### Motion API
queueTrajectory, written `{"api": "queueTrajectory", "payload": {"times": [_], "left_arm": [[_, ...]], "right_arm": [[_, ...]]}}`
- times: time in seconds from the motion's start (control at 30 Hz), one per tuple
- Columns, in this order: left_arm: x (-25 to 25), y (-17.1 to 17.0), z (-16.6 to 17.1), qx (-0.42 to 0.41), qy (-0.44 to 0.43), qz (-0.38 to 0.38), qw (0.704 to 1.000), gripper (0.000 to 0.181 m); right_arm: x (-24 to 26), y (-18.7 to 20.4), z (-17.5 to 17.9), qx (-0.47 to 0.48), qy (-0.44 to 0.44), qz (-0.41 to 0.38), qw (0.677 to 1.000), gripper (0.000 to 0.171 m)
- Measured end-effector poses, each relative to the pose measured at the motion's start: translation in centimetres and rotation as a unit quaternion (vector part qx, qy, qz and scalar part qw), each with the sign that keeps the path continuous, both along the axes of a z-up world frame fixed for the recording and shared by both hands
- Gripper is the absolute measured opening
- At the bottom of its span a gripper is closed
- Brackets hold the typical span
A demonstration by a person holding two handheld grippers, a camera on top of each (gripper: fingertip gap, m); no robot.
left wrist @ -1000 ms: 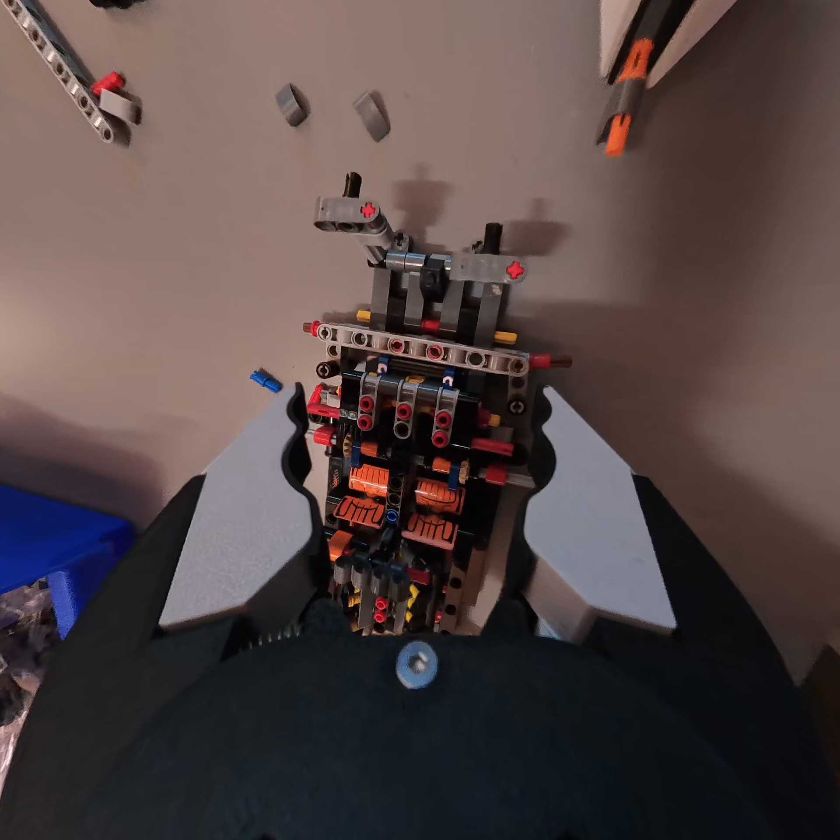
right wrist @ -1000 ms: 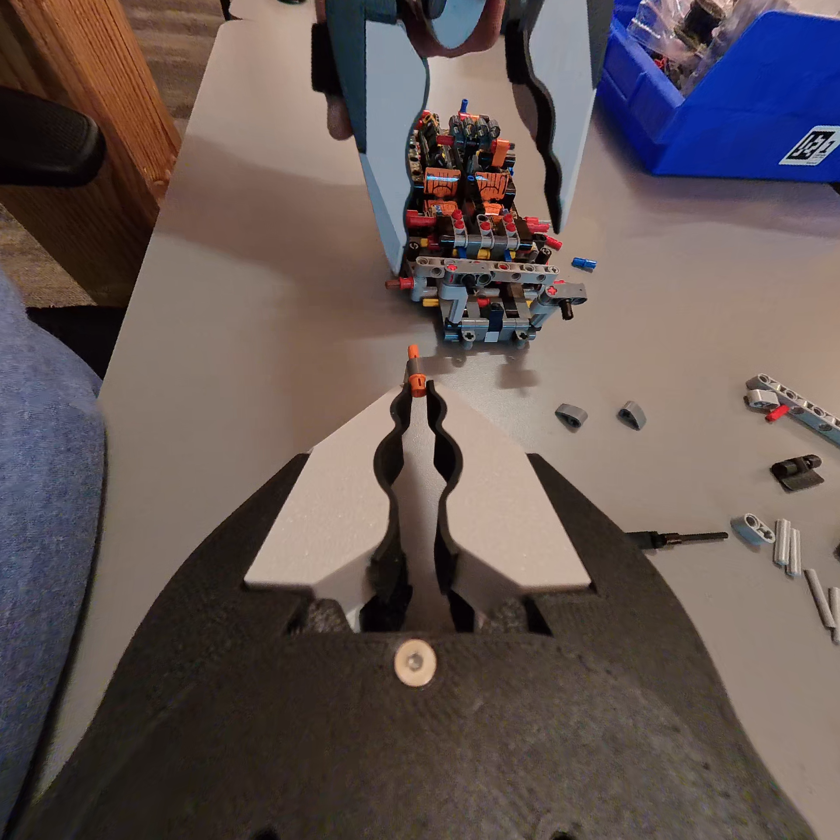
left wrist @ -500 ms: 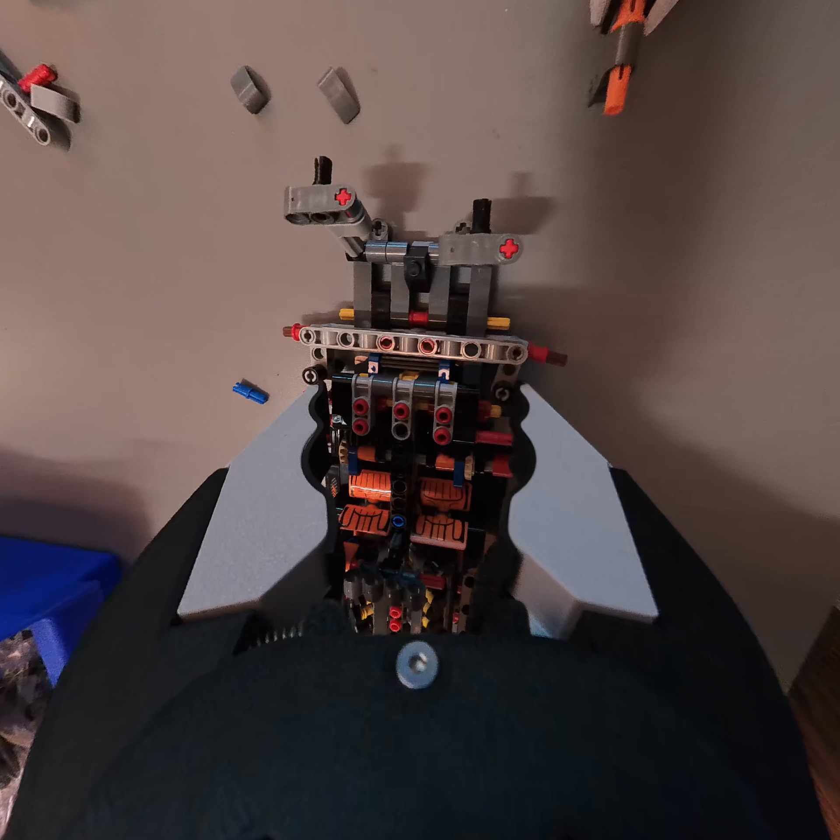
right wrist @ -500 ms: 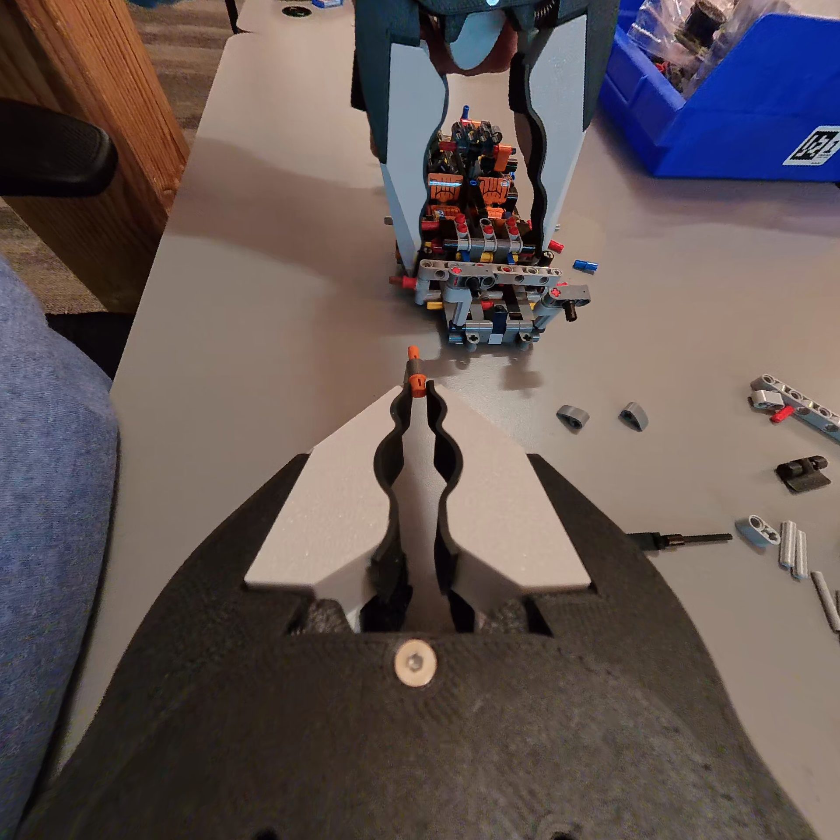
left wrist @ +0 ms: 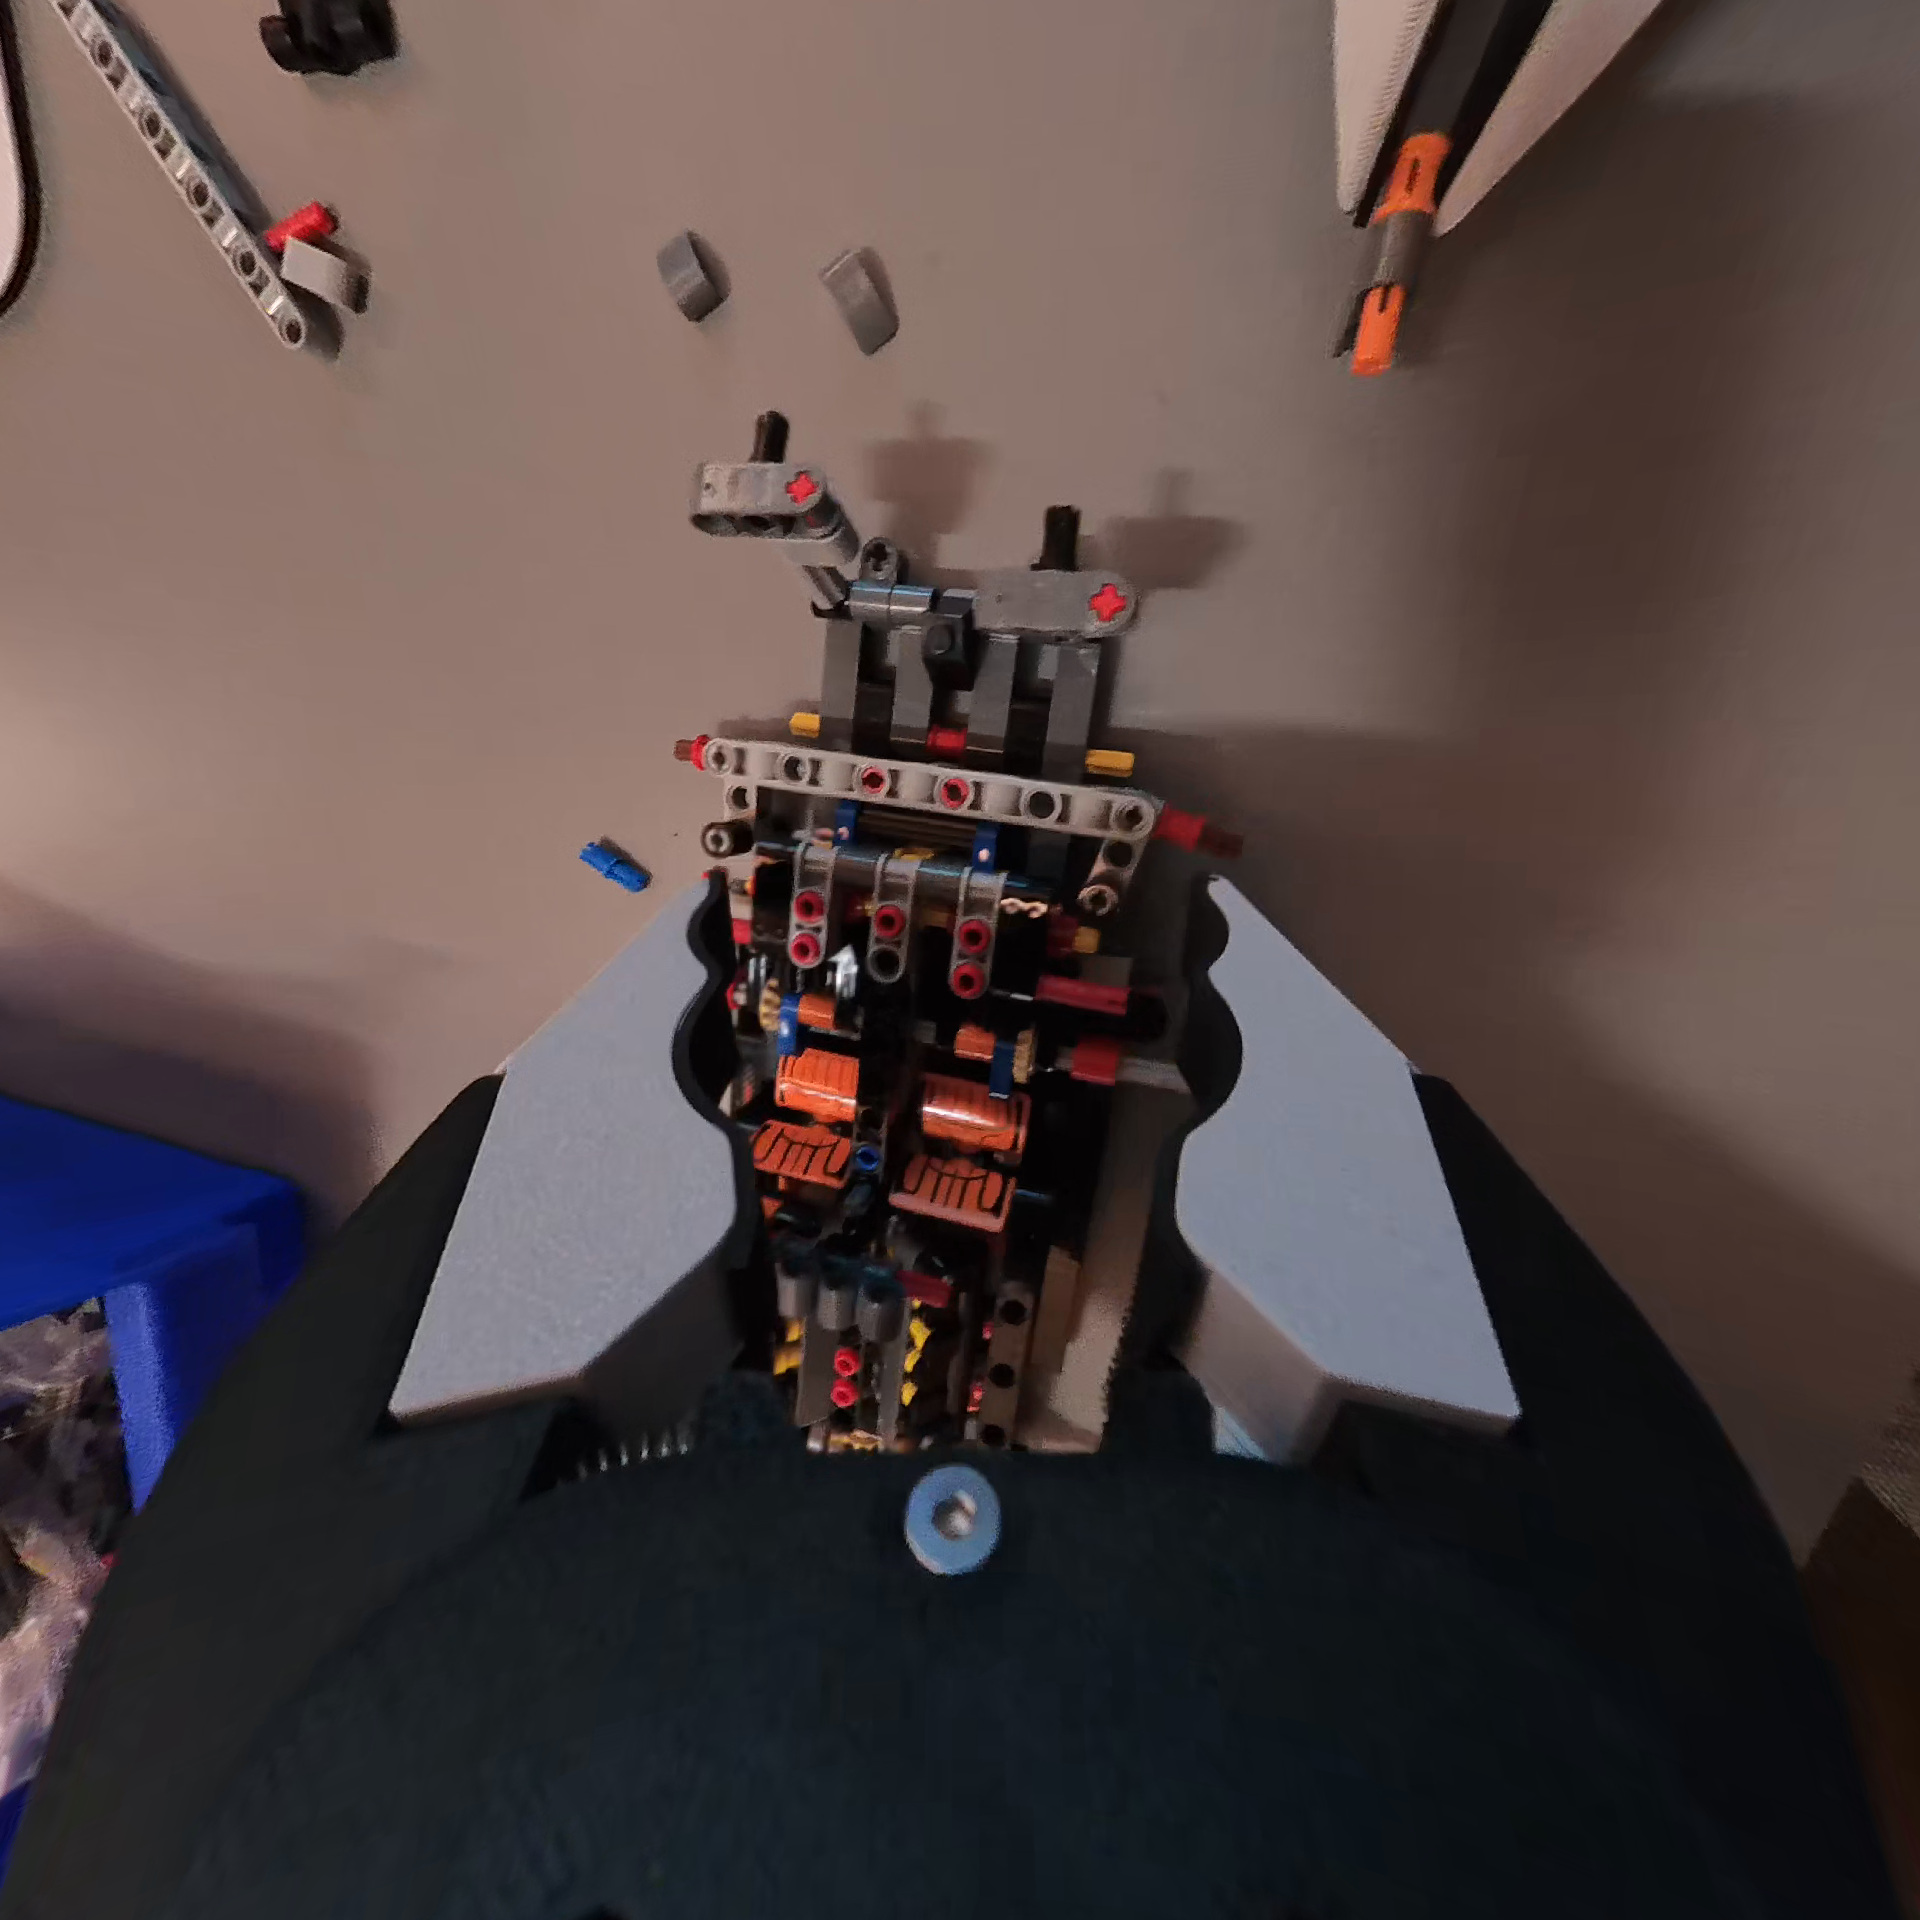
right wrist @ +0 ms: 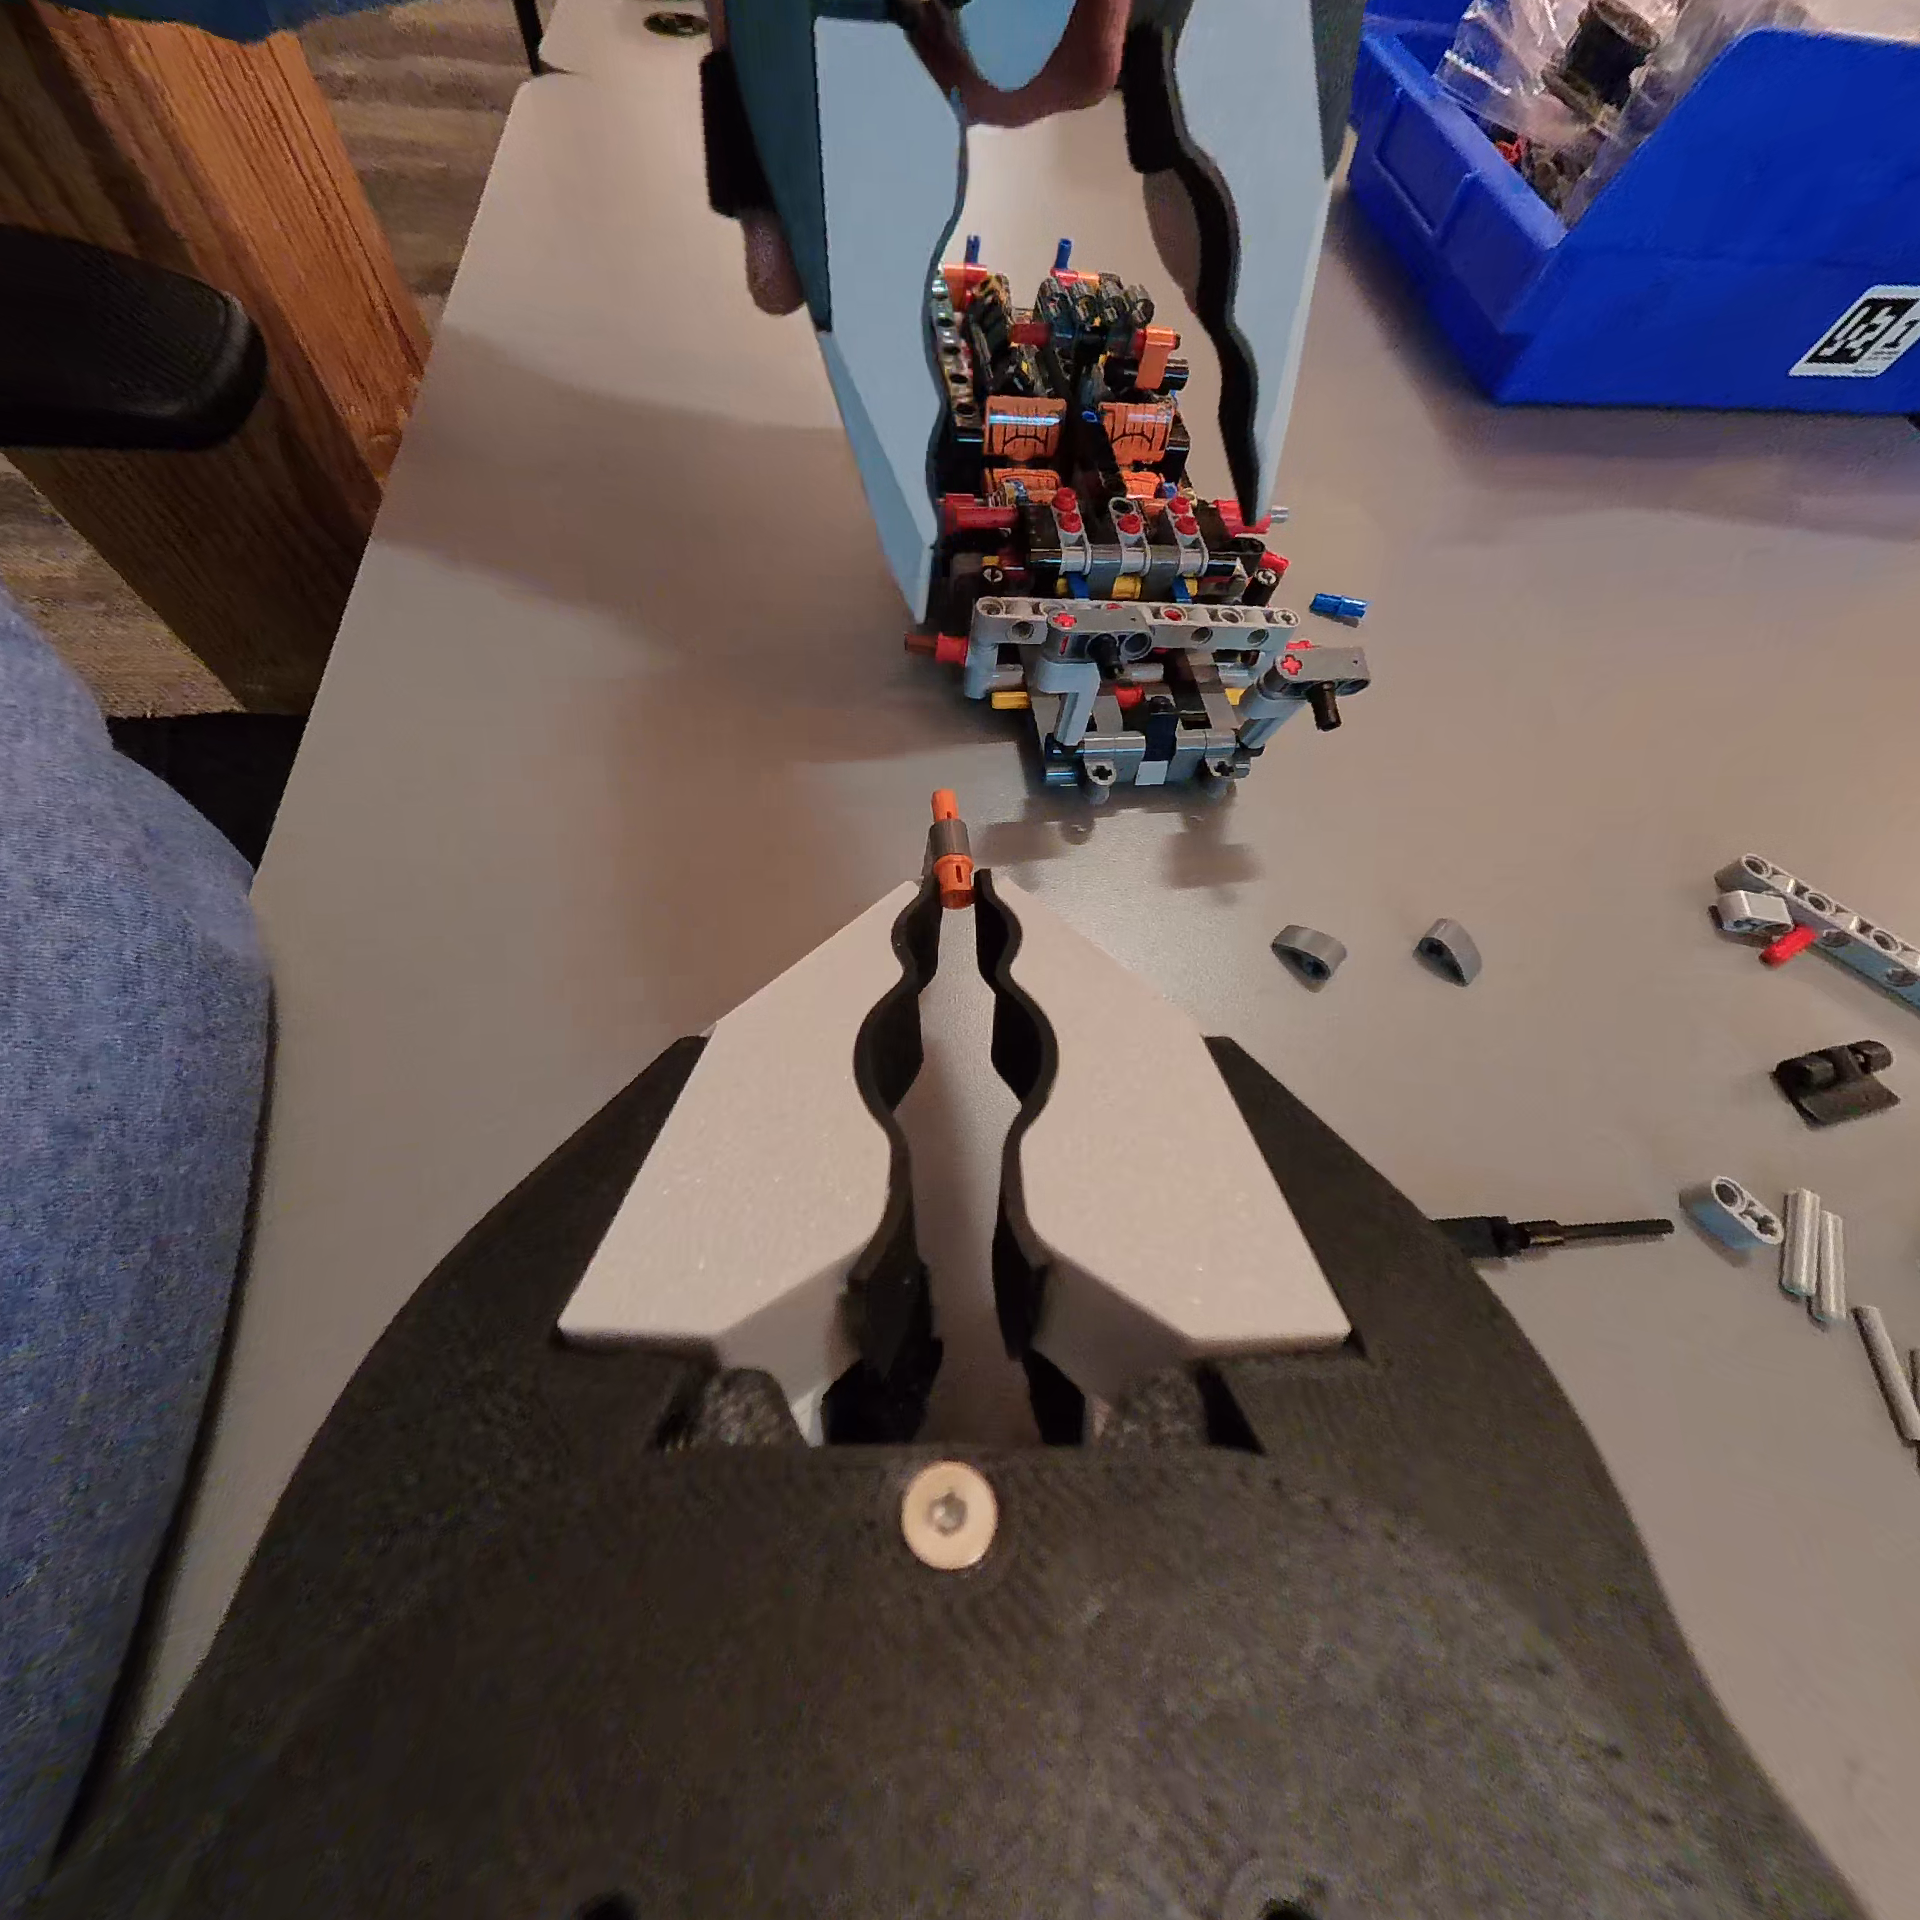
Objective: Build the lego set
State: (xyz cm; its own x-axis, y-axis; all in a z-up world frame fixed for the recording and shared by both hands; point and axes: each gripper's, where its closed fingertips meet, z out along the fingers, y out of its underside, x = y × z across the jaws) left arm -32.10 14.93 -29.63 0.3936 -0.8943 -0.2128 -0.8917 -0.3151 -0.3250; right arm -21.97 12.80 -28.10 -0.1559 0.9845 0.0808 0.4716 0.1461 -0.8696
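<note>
Right wrist view: blue bin (right wrist: 1621,301) bears 1 black-and-white label (right wrist: 1860,335).

One partly built lego model (right wrist: 1122,582) sits on the worktop (right wrist: 623,644). Two small curved grey pieces (right wrist: 1307,951) lie loose, along with one blue pin (right wrist: 1337,606), one long grey beam (right wrist: 1829,930) and one black hinge piece (right wrist: 1834,1081). One blue bin (right wrist: 1662,260) holds bagged parts. One orange-and-grey pin (right wrist: 948,847) is pinched in one gripper.
</note>
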Motion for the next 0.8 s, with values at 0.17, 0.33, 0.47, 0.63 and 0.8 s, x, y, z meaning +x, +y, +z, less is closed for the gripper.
{"api": "queueTrajectory", "payload": {"times": [0.17,0.33,0.47,0.63,0.8], "left_arm": [[0.1,0.2,-0.4,0.019,0.006,0.023,1.000,0.082],[-0.4,-0.3,1.6,0.050,-0.019,0.063,0.997,0.082],[-2.2,-0.4,3.1,0.089,-0.040,0.145,0.985,0.077],[-4.7,-1.0,3.6,0.122,-0.100,0.265,0.951,0.065],[-8.3,-2.7,5.1,0.160,-0.142,0.376,0.901,0.065]], "right_arm": [[0.0,0.0,0.0,0.003,-0.001,-0.001,1.000,0.004],[0.0,0.0,-0.1,0.002,-0.001,-0.002,1.000,0.004],[0.0,0.0,0.0,0.002,0.000,-0.002,1.000,0.004],[0.0,0.1,0.3,0.001,0.009,-0.005,1.000,0.004],[0.1,1.3,1.2,-0.031,0.033,-0.036,0.998,0.004]]}}
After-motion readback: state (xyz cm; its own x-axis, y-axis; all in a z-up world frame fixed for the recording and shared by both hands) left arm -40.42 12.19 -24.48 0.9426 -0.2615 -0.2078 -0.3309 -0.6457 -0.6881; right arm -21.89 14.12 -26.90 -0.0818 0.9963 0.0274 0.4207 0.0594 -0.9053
